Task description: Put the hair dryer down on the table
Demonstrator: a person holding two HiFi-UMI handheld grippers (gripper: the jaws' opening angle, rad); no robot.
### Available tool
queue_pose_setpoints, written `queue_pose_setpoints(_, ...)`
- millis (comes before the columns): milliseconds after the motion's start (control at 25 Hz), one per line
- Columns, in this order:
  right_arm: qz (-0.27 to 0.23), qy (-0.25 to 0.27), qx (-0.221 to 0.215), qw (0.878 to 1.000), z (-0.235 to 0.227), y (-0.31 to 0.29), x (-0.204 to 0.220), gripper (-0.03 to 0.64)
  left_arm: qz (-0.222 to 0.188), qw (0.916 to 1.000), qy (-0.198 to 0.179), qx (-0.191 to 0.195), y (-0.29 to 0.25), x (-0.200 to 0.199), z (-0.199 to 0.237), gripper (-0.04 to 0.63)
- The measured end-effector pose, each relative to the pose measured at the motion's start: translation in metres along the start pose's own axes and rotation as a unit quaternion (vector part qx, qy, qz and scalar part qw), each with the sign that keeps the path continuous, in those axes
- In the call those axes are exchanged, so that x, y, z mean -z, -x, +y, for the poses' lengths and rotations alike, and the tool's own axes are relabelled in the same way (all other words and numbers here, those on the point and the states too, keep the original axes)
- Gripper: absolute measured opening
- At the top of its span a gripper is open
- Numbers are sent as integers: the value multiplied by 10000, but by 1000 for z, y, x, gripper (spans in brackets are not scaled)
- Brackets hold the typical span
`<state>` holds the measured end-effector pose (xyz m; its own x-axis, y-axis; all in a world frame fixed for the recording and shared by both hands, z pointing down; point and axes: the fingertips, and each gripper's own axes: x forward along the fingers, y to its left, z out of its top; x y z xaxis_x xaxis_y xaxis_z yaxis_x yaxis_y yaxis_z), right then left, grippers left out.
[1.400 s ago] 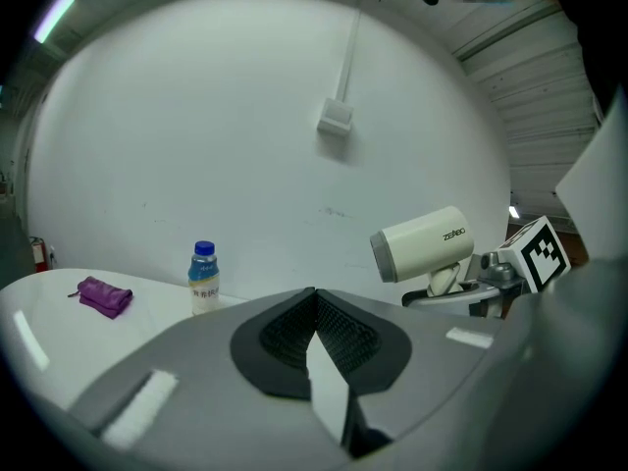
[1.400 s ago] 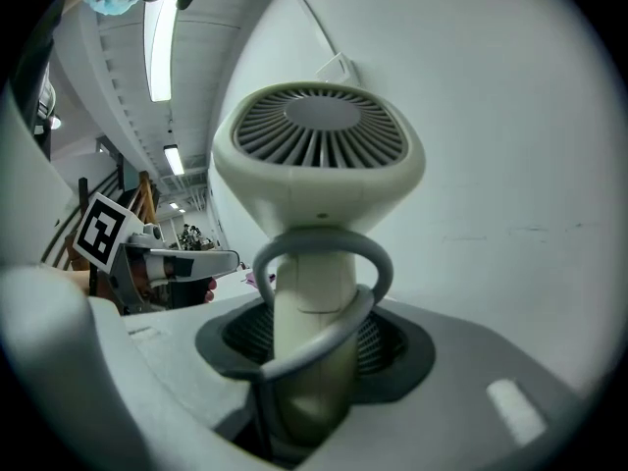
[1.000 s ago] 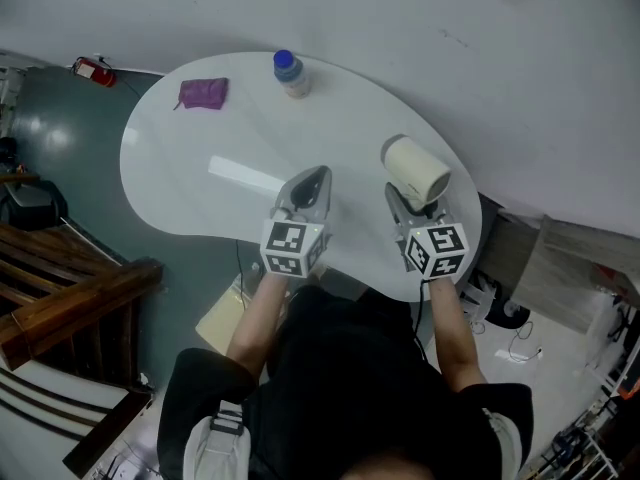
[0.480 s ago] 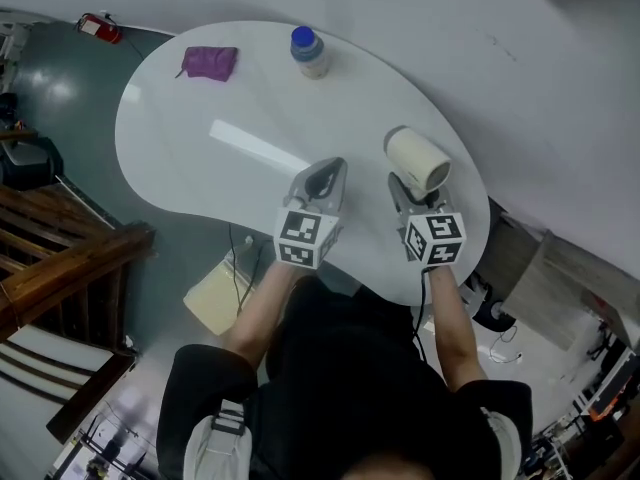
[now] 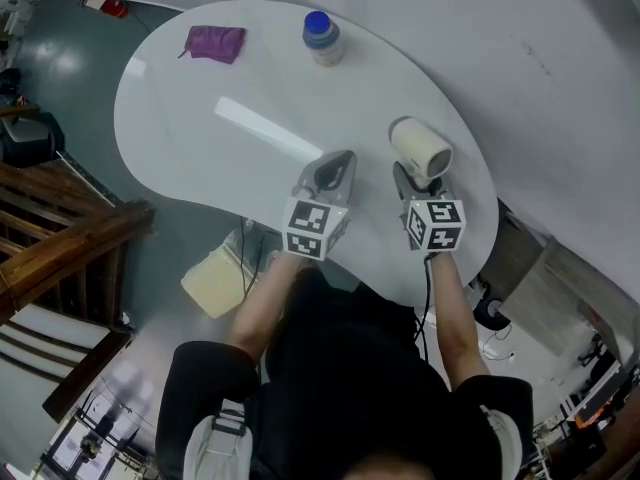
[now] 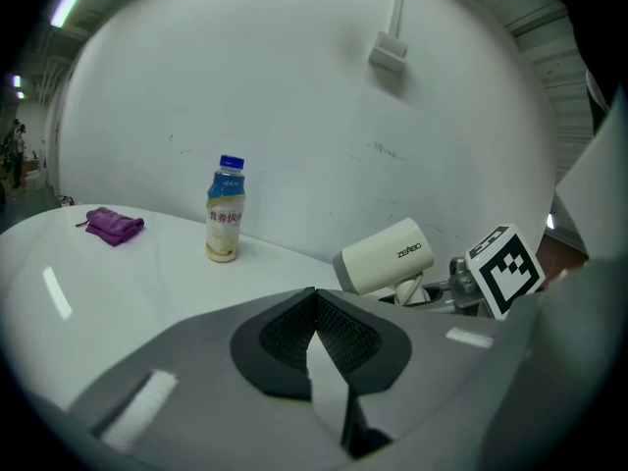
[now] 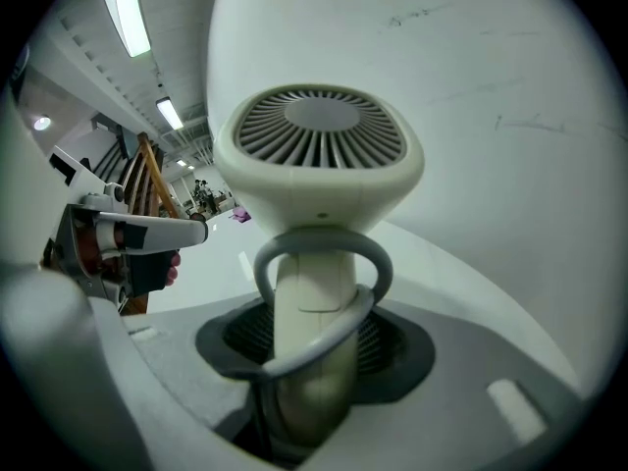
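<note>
The cream hair dryer [image 5: 420, 148] stands nozzle-up over the right part of the white table [image 5: 180, 138]. My right gripper [image 5: 416, 182] is shut on its handle [image 7: 312, 341]. The vented rear of its head [image 7: 319, 155] fills the right gripper view, and a grey loop [image 7: 324, 292] hangs around the handle. My left gripper [image 5: 335, 162] hovers just left of the dryer, shut with nothing between its pads [image 6: 294, 332]. In the left gripper view the dryer [image 6: 385, 256] shows at the right above the table. Whether the dryer touches the table I cannot tell.
A blue-capped bottle [image 5: 321, 38] and a purple cloth [image 5: 215, 42] lie at the table's far side. Wooden stairs [image 5: 60, 258] stand to the left. A yellow object [image 5: 213, 278] sits on the floor by the table's near edge. A white wall [image 5: 540, 58] runs behind.
Both grippers have sunk toward the table, the right one carrying the hair dryer down with it. Neither grip has changed.
</note>
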<state>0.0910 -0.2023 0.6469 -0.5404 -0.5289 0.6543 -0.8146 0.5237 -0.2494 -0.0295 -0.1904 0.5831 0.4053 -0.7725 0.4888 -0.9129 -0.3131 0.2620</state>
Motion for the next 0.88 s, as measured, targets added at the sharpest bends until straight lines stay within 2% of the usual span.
queue_pose_setpoints(320,395,-227,41,9990,-8,-16,6,211,152,9998,144,-36,-15,13,5,6)
queue_pose_setpoints(640,980,-242,147,9948,-12,-33,14,212,250,9992,275,-125,-18,22,10,6)
queue_pose_setpoints(880,1159,-227,249,9927,-11,-37,15,212,295,9992,259,-102,-15,24,10,6)
